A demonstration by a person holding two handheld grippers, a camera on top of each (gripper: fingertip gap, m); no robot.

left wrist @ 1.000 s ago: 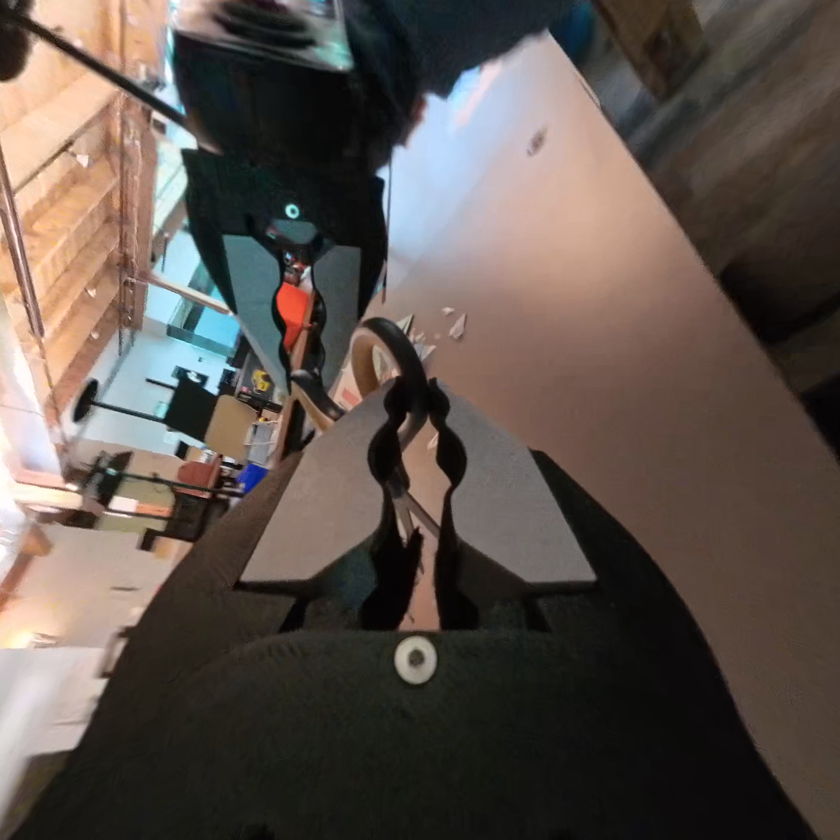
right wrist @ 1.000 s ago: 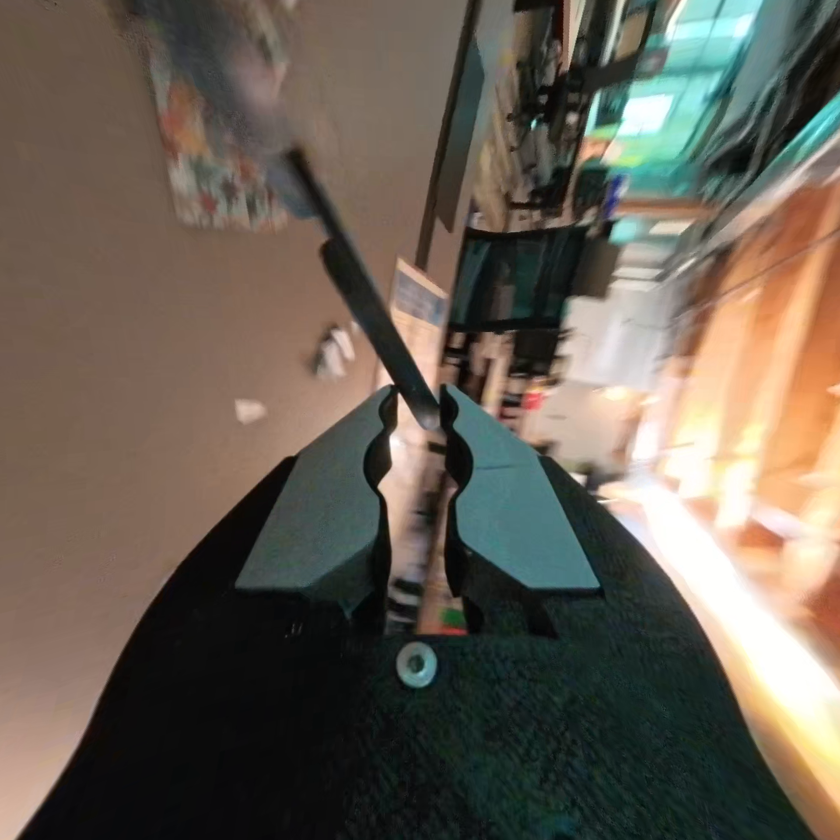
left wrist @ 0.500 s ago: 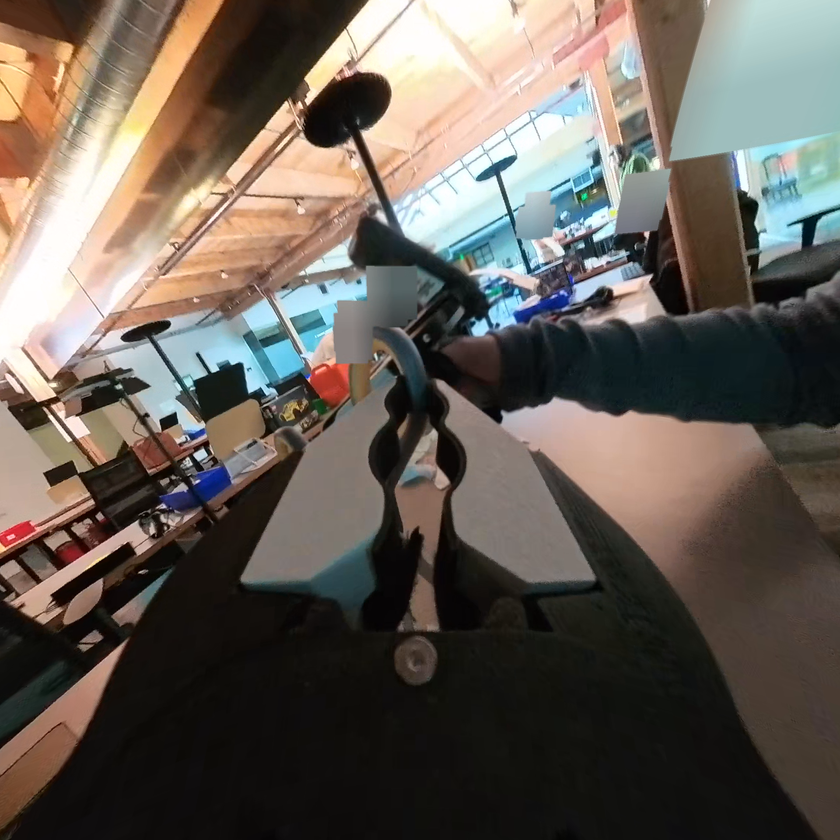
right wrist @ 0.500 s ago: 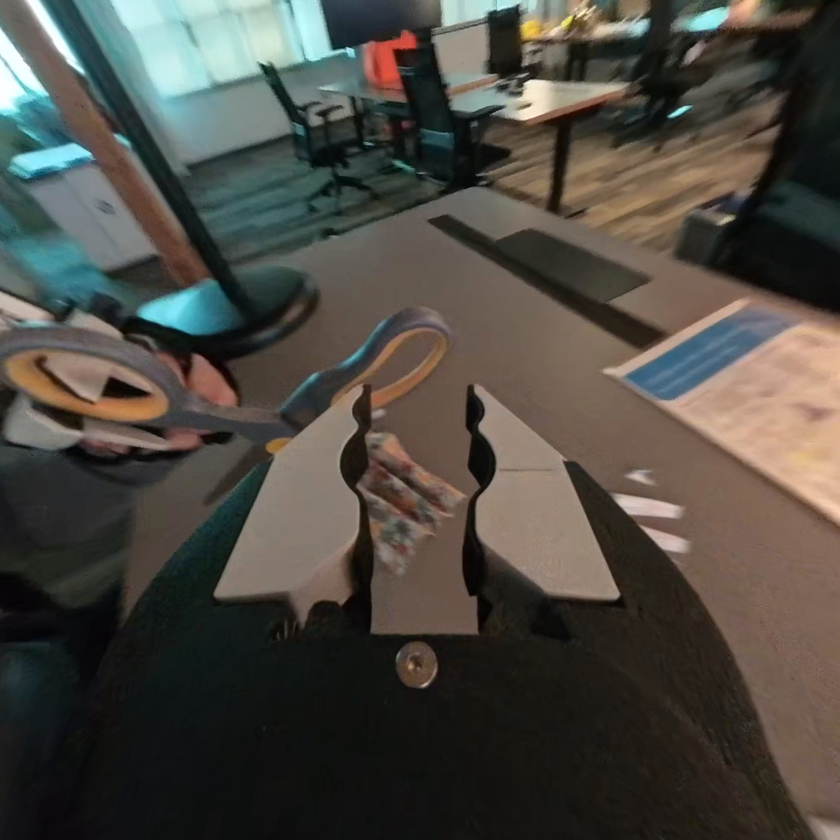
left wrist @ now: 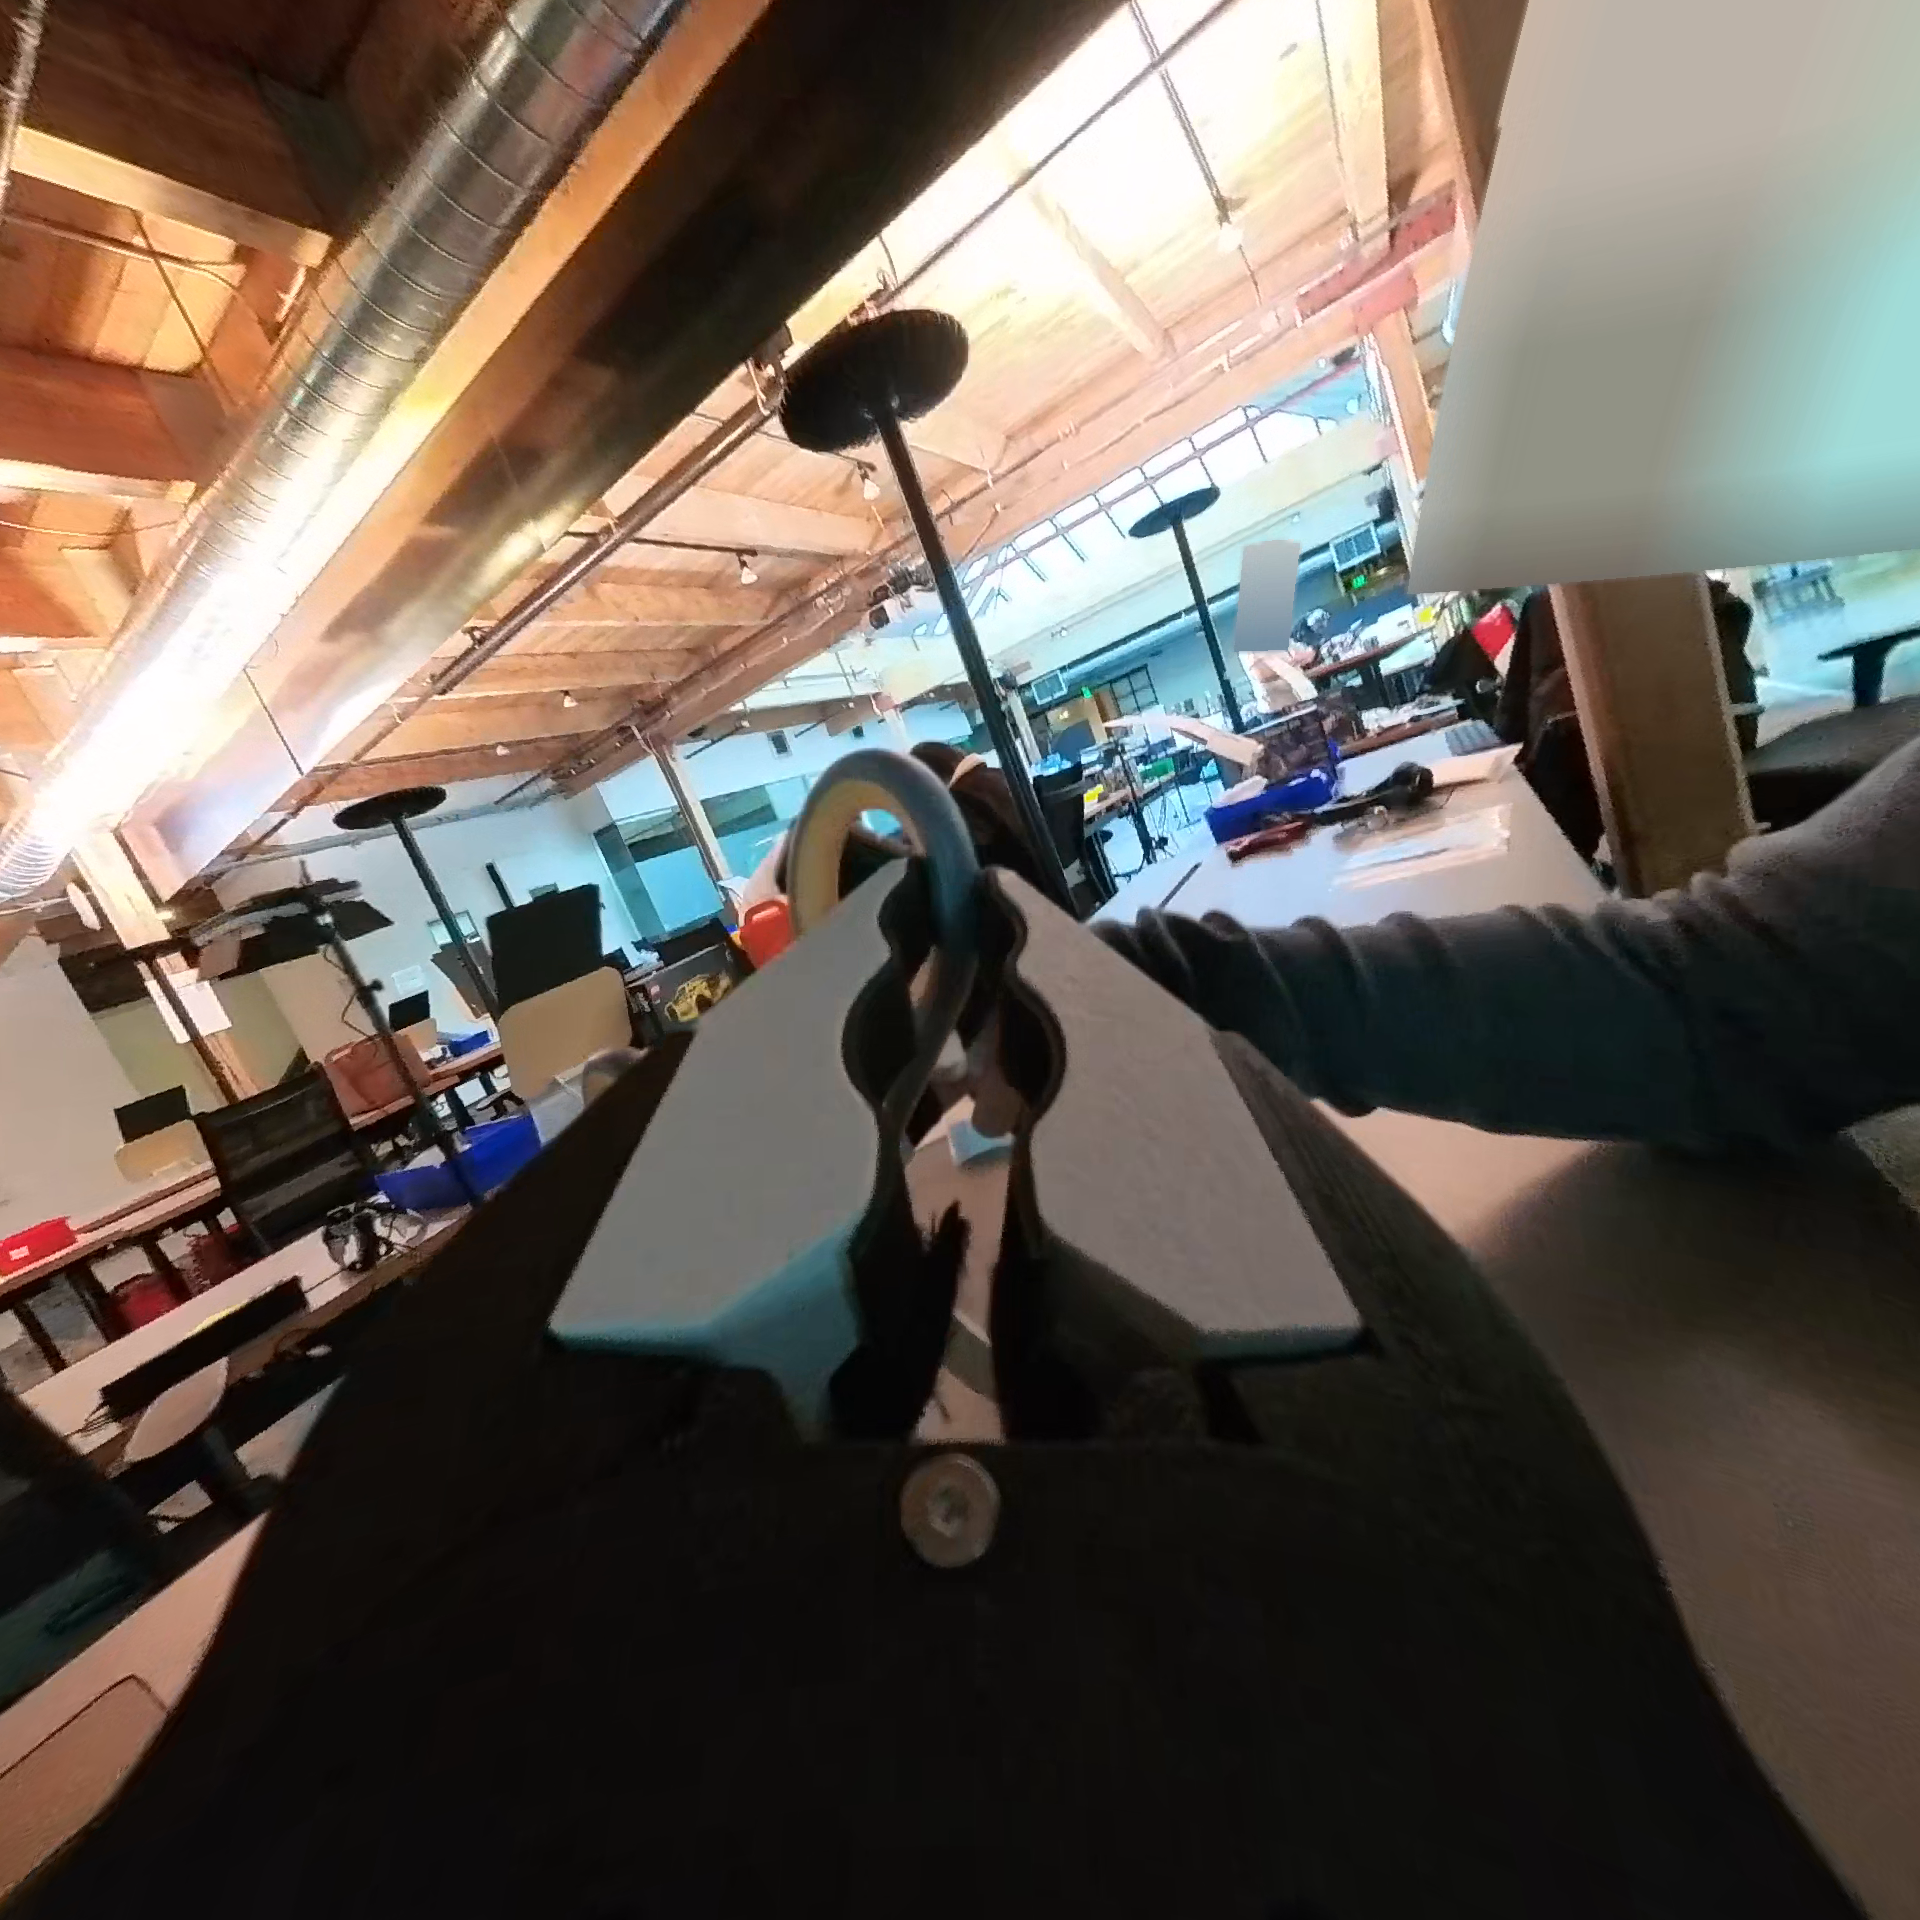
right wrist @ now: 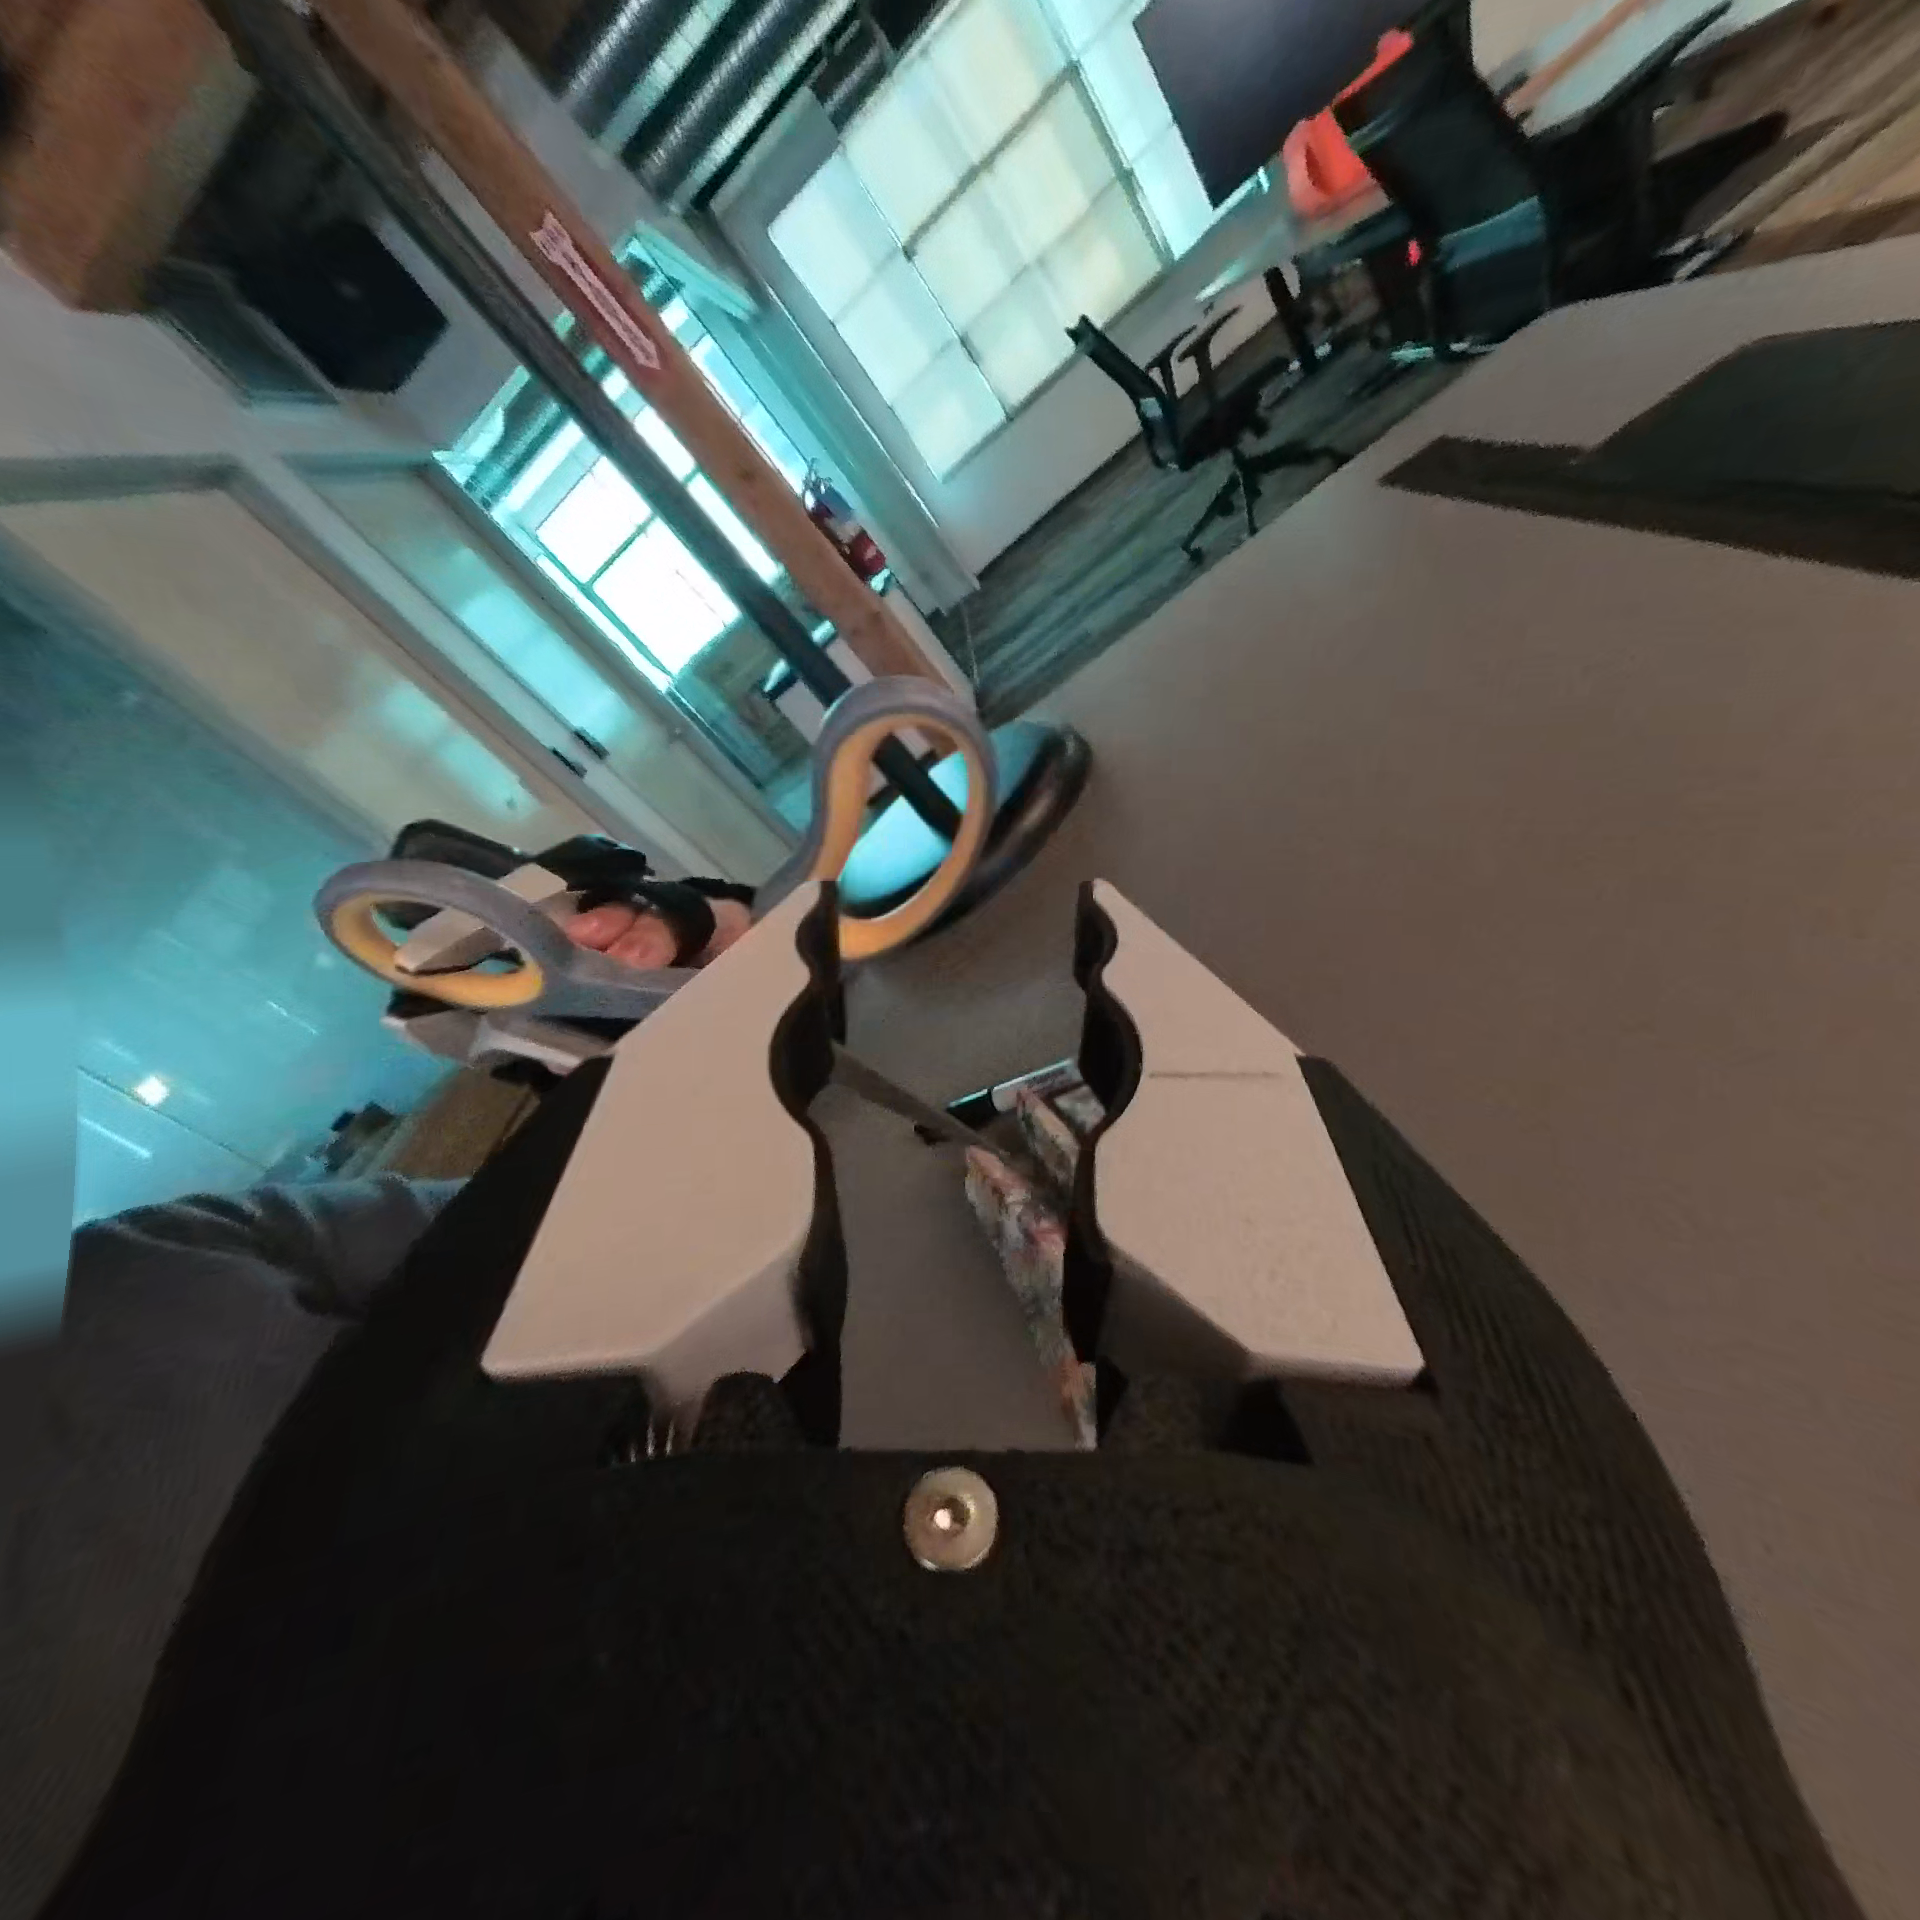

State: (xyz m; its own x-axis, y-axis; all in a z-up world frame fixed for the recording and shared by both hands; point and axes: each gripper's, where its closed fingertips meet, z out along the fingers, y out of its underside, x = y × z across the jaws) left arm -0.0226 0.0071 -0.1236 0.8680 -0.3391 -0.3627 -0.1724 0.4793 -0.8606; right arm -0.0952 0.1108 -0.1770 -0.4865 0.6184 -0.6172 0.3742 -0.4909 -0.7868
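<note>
— Fingers of the left gripper (left wrist: 951, 914), how do they stand?

— Clamped on a pair of scissors (left wrist: 935, 894). Both pads press on one grey-blue handle loop with a yellow lining, which rises just above the fingertips. The right wrist view shows it too: the left gripper's pale finger (right wrist: 447, 940) passes through the loop at far left.

— Right gripper (right wrist: 956, 914)?

— Fingers wide apart, gripping nothing. The scissors' second handle loop (right wrist: 904, 821) stands just beyond its left fingertip, and the steel blade (right wrist: 894, 1103) slants across the gap between the fingers, down to the right. I can't tell whether the blade touches either pad.

— Anything at the blade's end?

— A strip of patterned paper (right wrist: 1029, 1226), many-coloured, lying close against the right finger's inner side, near the gripper's base. The blade tip reaches its upper edge.

— Around them?

— A grey table (right wrist: 1507, 935) under both grippers. A grey sleeve (left wrist: 1558, 1018) reaches in from the right in the left wrist view. Farther off, a black floor-lamp pole (left wrist: 935, 582), desks and office chairs (right wrist: 1195, 416), and large windows (right wrist: 935, 187).
</note>
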